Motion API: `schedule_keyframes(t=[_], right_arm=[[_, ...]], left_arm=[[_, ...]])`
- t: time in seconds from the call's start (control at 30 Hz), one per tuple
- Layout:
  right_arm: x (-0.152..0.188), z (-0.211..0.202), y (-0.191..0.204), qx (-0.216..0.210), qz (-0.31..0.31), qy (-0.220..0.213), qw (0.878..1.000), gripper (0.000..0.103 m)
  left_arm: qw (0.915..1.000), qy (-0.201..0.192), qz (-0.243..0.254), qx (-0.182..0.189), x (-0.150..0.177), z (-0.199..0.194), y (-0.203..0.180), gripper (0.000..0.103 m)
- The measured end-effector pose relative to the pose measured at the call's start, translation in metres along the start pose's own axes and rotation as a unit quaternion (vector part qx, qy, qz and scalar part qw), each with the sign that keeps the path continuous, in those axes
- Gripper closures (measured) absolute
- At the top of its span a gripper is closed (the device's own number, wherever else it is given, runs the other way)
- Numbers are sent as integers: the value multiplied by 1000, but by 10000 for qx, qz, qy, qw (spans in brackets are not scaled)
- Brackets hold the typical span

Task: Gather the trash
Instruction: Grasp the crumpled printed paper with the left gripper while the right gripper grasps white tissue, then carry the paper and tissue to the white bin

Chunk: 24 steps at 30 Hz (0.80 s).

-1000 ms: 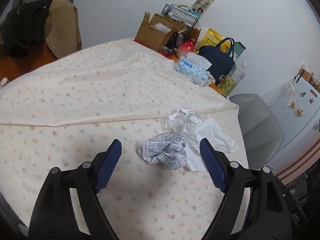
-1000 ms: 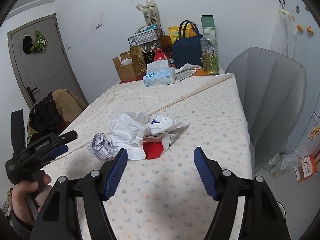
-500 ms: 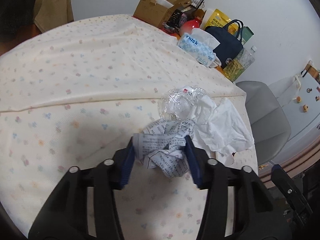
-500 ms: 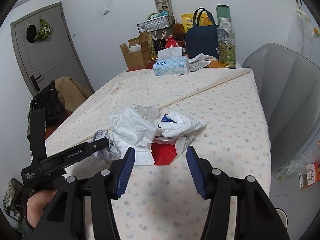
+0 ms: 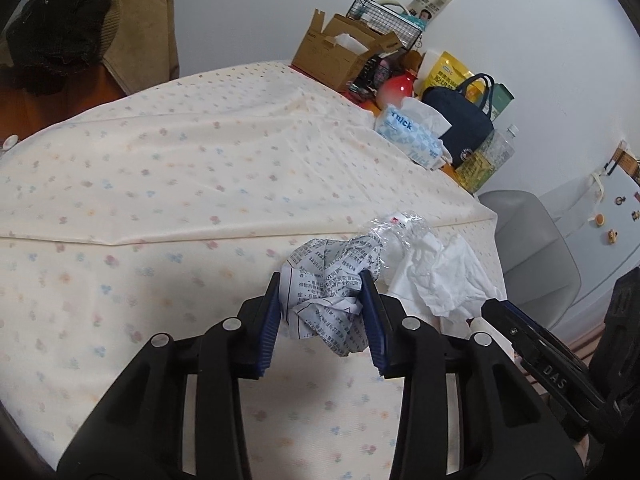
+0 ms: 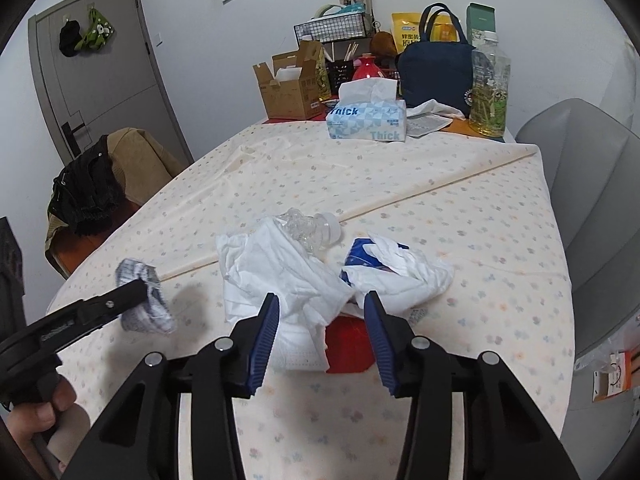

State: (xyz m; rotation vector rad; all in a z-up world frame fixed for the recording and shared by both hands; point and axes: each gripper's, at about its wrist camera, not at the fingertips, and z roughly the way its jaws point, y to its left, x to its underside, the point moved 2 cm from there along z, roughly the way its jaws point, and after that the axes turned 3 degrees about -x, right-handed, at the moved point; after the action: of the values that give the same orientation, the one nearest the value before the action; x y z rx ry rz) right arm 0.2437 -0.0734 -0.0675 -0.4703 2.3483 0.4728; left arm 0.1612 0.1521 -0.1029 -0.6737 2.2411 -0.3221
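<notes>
My left gripper (image 5: 322, 306) is shut on a crumpled printed paper ball (image 5: 328, 280) and holds it above the table; it also shows in the right wrist view (image 6: 144, 300). A crushed clear plastic bottle (image 6: 308, 226), white crumpled tissue (image 6: 276, 276), a white and blue wrapper (image 6: 396, 272) and a red packet (image 6: 348, 350) lie in a heap on the flowered tablecloth (image 6: 400, 184). My right gripper (image 6: 320, 320) has its jaws partly closed around the tissue's front edge and the red packet; whether the pads touch them I cannot tell.
At the table's far end stand a tissue box (image 6: 366, 120), a cardboard box (image 6: 292, 88), a navy bag (image 6: 436, 68) and a bottle of yellow liquid (image 6: 490, 88). A grey chair (image 6: 592, 200) is on the right. A chair with clothes (image 6: 104, 184) is on the left.
My left gripper closed on the paper ball and lifted it off the cloth. My right gripper moved forward to the heap and its jaws narrowed around the tissue and red packet.
</notes>
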Motion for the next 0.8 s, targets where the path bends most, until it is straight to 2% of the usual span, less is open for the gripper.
schedule_keyframes(t=[0.07,0.1,0.13,0.2,0.53,0.8], right_arm=[[-1,4,4,19,-92,19,10000,64],[-2,7,6,7,-161,64,9998,82],[-1,8,8,2,-200,125,9997,94],[0,3,11,-64,-207,71,9997,99],[9,-60,20,-134,-260,-403,9988,101],[24,-116,11,9,-139,-773,9969,101]], left_arm=[[10000,-5,-19,-4,-1,-2,3,65],[10000,-9,-22,-3,-1,-3,4,65],[10000,-17,-22,-3,0,-5,4,65],[10000,-40,-13,6,0,-8,4,65],[9994,-204,215,180,4,-29,-17,65],[9979,-230,457,385,15,-40,-45,65]])
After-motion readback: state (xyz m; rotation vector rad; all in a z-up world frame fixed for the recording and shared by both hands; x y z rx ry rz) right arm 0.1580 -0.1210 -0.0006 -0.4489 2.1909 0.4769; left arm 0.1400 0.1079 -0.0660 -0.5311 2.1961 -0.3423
